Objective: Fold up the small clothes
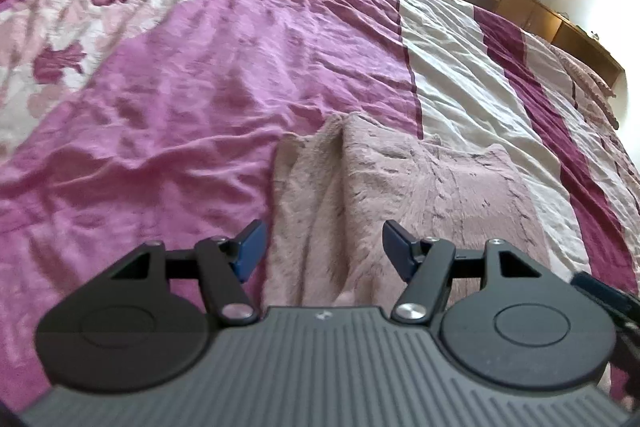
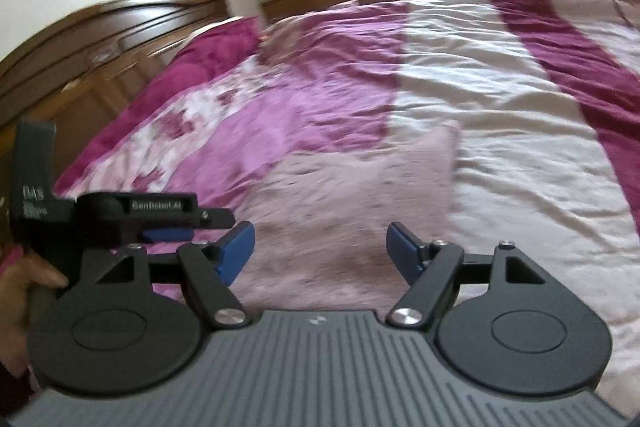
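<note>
pink fuzzy cloth flat on bed; left gripper and right gripper jaws spread, empty, above its near edge.

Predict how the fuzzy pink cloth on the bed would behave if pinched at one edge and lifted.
The pink cloth would probably go limp and drape, since it already lies in soft folds on the bedspread. It looks light, being thin. Its fuzzy surface likely grips rather than slips.
</note>
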A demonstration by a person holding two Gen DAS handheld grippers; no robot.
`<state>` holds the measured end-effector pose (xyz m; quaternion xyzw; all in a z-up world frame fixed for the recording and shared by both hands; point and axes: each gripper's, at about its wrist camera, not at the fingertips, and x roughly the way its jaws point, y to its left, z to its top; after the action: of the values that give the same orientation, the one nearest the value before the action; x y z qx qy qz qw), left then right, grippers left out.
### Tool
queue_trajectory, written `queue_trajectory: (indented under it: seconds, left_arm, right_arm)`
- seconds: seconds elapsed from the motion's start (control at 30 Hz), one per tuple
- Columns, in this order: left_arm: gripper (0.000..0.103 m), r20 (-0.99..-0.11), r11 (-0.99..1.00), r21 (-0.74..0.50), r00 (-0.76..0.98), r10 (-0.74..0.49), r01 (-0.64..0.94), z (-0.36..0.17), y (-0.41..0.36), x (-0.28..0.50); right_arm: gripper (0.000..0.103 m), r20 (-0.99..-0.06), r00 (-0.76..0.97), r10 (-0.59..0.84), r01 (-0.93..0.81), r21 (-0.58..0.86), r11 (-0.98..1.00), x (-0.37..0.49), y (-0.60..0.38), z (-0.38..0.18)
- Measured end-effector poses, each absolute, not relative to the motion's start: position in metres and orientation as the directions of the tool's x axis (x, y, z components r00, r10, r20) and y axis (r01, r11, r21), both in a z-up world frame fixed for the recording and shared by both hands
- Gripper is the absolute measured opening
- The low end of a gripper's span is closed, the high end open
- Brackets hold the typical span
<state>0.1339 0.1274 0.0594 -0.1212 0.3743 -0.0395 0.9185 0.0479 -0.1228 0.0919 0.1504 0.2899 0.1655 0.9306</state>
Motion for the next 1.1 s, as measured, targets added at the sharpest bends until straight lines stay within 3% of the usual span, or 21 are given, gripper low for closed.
queue_trajectory:
  seconds: [0.2,0.53,0.57,0.7,0.87,1.0,1.1]
  left_arm:
    - [0.066,-0.655,0.952,-0.306,0.722,-0.22,0.013,0.04,0.117,0.161]
    - [0.061,-0.606,0.956,-0.289,0.763,-0.225,0.052,0.023,0.103,0.158]
    - [0.059,-0.601,0.956,-0.287,0.767,-0.225,0.055,0.024,0.103,0.156]
    - [0.027,-0.576,0.953,-0.286,0.778,-0.252,0.098,0.027,0.099,0.152]
    - [0.022,-0.553,0.958,-0.263,0.797,-0.244,0.11,0.032,0.094,0.15]
    - [0.022,-0.478,0.962,-0.254,0.852,-0.217,0.102,0.051,0.108,0.139]
    - [0.022,-0.518,0.981,-0.192,0.845,-0.137,0.042,0.046,0.12,0.145]
  right_arm:
    - [0.079,-0.512,0.791,0.334,-0.1,0.431,0.897,0.055,-0.155,0.073]
    - [0.079,-0.526,0.79,0.315,-0.028,0.481,0.876,0.065,-0.169,0.047]
    - [0.079,-0.529,0.788,0.316,-0.026,0.484,0.875,0.066,-0.169,0.046]
    - [0.079,-0.534,0.784,0.317,-0.024,0.484,0.875,0.069,-0.166,0.04]
    - [0.08,-0.521,0.778,0.353,-0.045,0.513,0.857,0.079,-0.156,0.036]
    - [0.08,-0.502,0.779,0.377,-0.084,0.512,0.855,0.085,-0.141,0.047]
    - [0.08,-0.482,0.776,0.406,-0.141,0.495,0.857,0.084,-0.128,0.054]
